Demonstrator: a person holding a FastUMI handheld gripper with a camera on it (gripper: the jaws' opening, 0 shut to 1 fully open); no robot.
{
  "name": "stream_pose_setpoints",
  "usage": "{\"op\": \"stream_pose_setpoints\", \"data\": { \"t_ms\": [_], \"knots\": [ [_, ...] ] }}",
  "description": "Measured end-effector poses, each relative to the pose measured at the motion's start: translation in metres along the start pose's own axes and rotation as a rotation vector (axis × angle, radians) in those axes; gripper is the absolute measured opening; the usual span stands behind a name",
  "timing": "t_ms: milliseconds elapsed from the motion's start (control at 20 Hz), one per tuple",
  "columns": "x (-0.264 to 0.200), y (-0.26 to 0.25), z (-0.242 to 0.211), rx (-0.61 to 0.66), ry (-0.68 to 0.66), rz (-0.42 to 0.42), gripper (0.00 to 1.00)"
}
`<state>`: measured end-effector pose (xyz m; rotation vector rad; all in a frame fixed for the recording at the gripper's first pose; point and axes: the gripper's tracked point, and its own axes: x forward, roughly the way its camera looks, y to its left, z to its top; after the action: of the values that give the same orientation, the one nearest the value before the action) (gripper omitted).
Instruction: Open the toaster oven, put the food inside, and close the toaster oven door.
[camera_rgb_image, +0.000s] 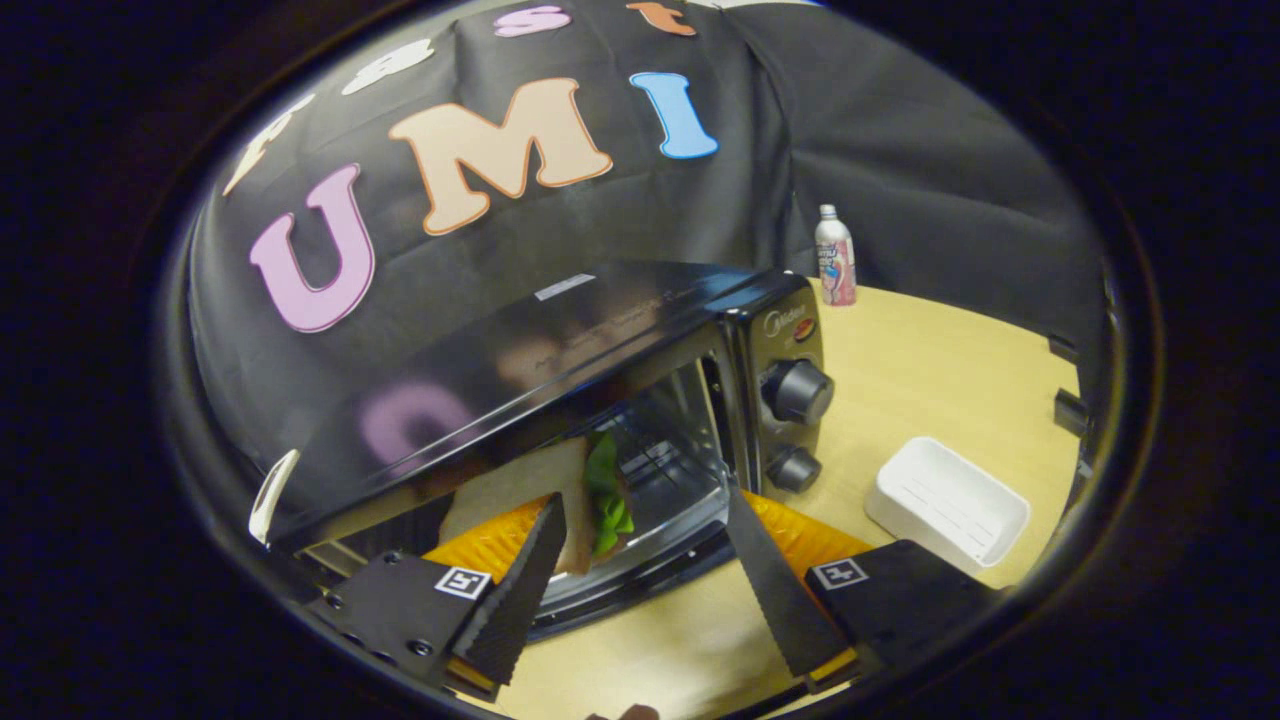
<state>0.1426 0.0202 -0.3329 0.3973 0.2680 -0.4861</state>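
The gripper (640, 560) has its two black toothed fingers (520, 590) spread wide apart, gripping nothing; the gap between them frames the open mouth of the oven (560, 340). The sandwich (540, 490), pale bread with green lettuce (608, 490) poking out at its edge, sits inside the oven cavity just beyond the left fingertip, which overlaps its lower corner in view; whether the finger touches the bread cannot be told. The oven door (640, 580) lies folded down towards the fingers, its glass reflecting the interior, and orange pieces of the gripper body show behind each finger. The oven's glossy black top mirrors the wall behind it. On the oven's silver control panel two dark knobs (797, 390) stand one above the other, beyond the right finger. The oven rests on a light wooden table (930, 370). A white tray (945, 500) lies on the table past the right finger, well apart from the oven. A small bottle (835, 256) stands upright near the wall behind the oven.
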Motion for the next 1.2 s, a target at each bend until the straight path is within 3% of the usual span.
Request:
{"op": "stream_pose_setpoints", "data": {
  "t_ms": [150, 650, 1200],
  "knots": [
    [-0.035, -0.014, -0.006, -0.065, 0.029, -0.017, 1.00],
    [-0.138, -0.044, -0.072, -0.245, 0.215, 0.048, 1.00],
    [-0.155, -0.060, -0.151, -0.426, 0.416, 0.160, 1.00]
  ]
}}
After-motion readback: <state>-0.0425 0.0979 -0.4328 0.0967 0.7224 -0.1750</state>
